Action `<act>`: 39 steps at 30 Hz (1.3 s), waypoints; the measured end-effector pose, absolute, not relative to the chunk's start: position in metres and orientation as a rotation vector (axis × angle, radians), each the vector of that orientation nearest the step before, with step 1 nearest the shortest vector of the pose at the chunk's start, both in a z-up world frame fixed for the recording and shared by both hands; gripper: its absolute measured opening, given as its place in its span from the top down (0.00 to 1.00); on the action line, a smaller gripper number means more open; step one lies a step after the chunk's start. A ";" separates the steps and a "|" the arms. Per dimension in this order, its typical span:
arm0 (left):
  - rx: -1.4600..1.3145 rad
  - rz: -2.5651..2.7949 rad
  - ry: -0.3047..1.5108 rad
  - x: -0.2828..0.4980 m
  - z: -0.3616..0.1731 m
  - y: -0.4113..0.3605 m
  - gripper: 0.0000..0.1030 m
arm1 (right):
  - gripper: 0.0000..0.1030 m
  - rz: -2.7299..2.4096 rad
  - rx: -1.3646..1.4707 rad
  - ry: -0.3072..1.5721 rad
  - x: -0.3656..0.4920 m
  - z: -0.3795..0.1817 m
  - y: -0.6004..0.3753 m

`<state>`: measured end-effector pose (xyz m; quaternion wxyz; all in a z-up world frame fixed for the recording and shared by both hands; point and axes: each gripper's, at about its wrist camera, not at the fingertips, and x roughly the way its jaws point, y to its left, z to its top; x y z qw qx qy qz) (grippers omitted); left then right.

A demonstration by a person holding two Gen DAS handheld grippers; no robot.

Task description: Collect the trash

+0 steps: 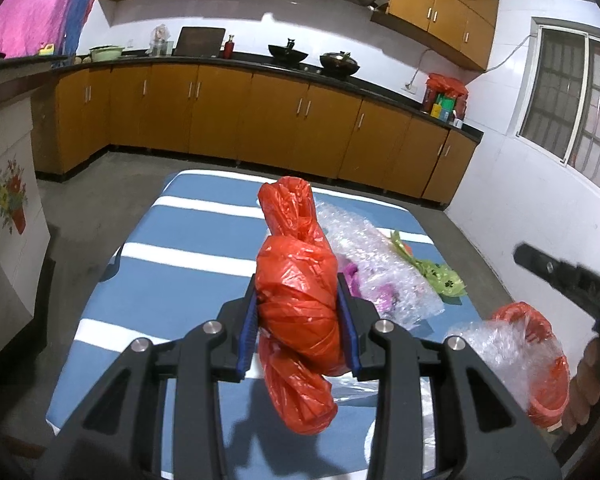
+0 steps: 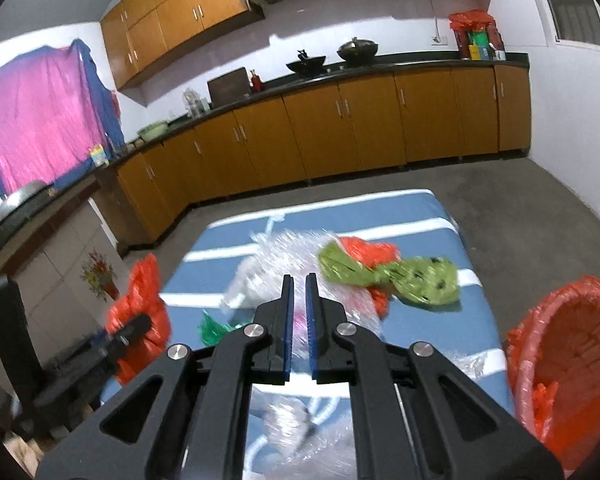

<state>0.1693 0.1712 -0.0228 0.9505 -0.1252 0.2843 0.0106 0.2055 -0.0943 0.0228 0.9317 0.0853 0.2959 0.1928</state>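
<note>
The left gripper (image 1: 300, 312) is clamped on a twisted orange plastic bag (image 1: 296, 280), its blue-padded fingers (image 1: 249, 322) pressing the bag's middle so both ends hang free, one pointing up and away, the other drooping below. Holding it by the waist looks sensible: the crumpled film is bunched thickest there and is less likely to slip out. The bag hangs above the blue-and-white striped table (image 1: 148, 280), clear of the rest of the litter.

The right gripper (image 2: 300, 308) carries nothing; its jaws stand nearly together with only a thin slot between them, poised over a heap of clear bubble wrap (image 2: 268, 264). On that heap lies a crumpled green wrapper with dark spots (image 2: 400, 276), touching another scrap of orange plastic (image 2: 364, 250). A small green shred (image 2: 212, 326) lies near the left side of the table.

At the table's right edge sits a round bin lined with an orange bag (image 2: 572, 344), its mouth open toward the grippers, which I take to be where the trash belongs. In the left view some bubble wrap (image 1: 496, 344) already sits at its rim.

The path from the held bag to the bin crosses the bubble wrap pile and the right gripper, so I'd expect the right one to give way. Bare concrete floor (image 2: 520, 192) surrounds the table, with wooden cabinets (image 2: 340, 128) well apart.
</note>
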 end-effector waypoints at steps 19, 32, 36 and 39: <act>-0.233 0.042 0.552 0.149 -0.017 0.178 0.66 | 0.69 0.446 0.057 0.736 0.170 -0.032 -0.064; -0.235 0.102 0.544 0.124 -0.013 0.199 0.66 | 0.75 0.389 -0.042 0.866 0.183 -0.094 -0.036; -0.236 0.098 0.543 0.124 -0.013 0.198 0.66 | 0.81 0.385 -0.008 0.849 0.186 -0.087 -0.036; -0.234 0.082 0.541 0.126 -0.010 0.191 0.66 | 0.81 0.399 0.028 0.789 0.184 -0.063 -0.039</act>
